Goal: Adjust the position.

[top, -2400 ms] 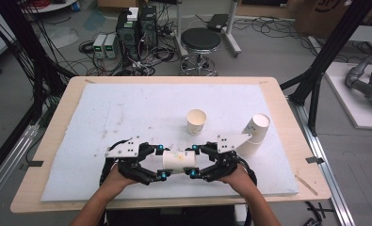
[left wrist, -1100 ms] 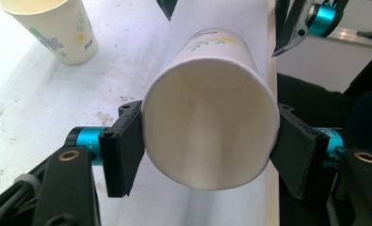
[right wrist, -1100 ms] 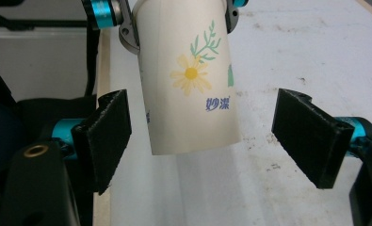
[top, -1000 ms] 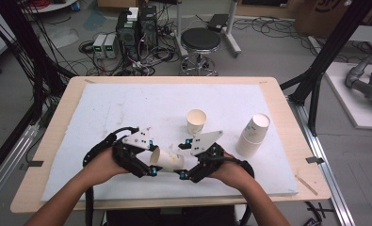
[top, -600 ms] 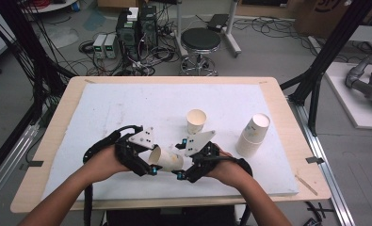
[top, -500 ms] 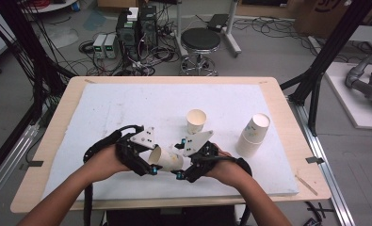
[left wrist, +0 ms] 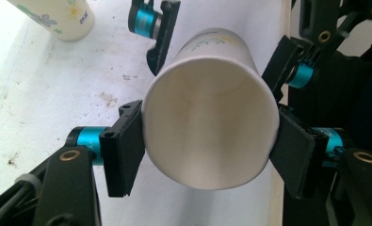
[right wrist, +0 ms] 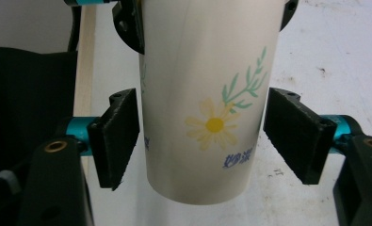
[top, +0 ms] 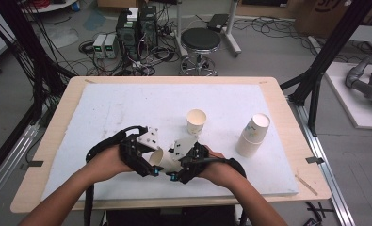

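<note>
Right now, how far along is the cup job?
Done: one cup stands upright mid-table, and a stack of cups sits to its right. In hand: the left gripper clamps a third cup near its rim, and the right gripper brackets its base, grip unclear. Left: probably setting it down or stacking it.

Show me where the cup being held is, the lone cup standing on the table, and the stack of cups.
held cup (left wrist: 207, 127), left gripper view, inner wall of its open mouth.
lone cup (top: 196, 122), high view, its side wall.
stack of cups (top: 252, 136), high view, side of the stack.
</note>
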